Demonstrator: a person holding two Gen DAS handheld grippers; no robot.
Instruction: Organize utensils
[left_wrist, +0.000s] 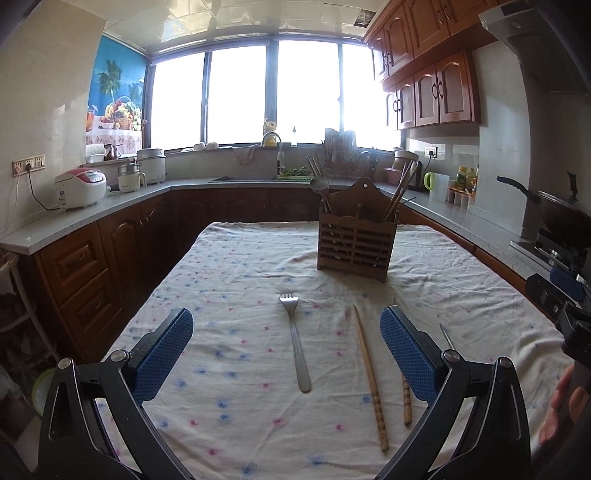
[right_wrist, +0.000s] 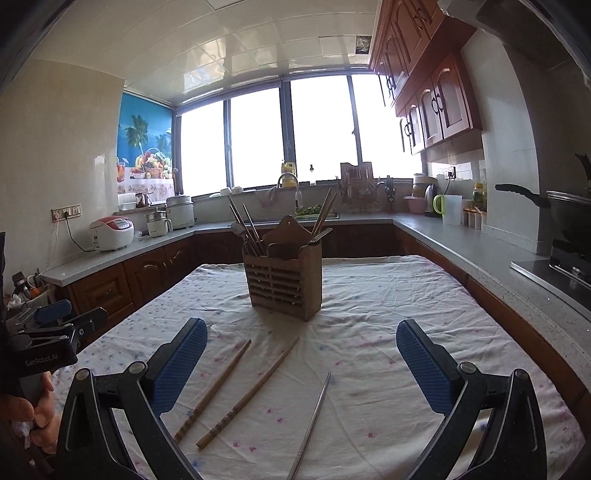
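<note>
A wooden utensil holder (left_wrist: 355, 237) stands on the cloth-covered table (left_wrist: 229, 266), with chopsticks and a ladle in it; it also shows in the right wrist view (right_wrist: 282, 282). A metal fork (left_wrist: 296, 347) lies in front of my open, empty left gripper (left_wrist: 286, 347). Two wooden chopsticks lie beside it: one (left_wrist: 370, 376) in the open, the other (left_wrist: 406, 400) partly behind the right finger. A metal chopstick (left_wrist: 446, 336) lies further right. My right gripper (right_wrist: 301, 362) is open and empty above the two wooden chopsticks (right_wrist: 212, 391) (right_wrist: 248, 393) and the metal chopstick (right_wrist: 312, 417).
Grey counters run around the table on three sides, with a rice cooker (left_wrist: 80, 187) on the left, a sink (left_wrist: 255, 179) under the window, and a wok on a stove (left_wrist: 561, 218) at the right. The right gripper's body (left_wrist: 565, 306) shows at the right edge.
</note>
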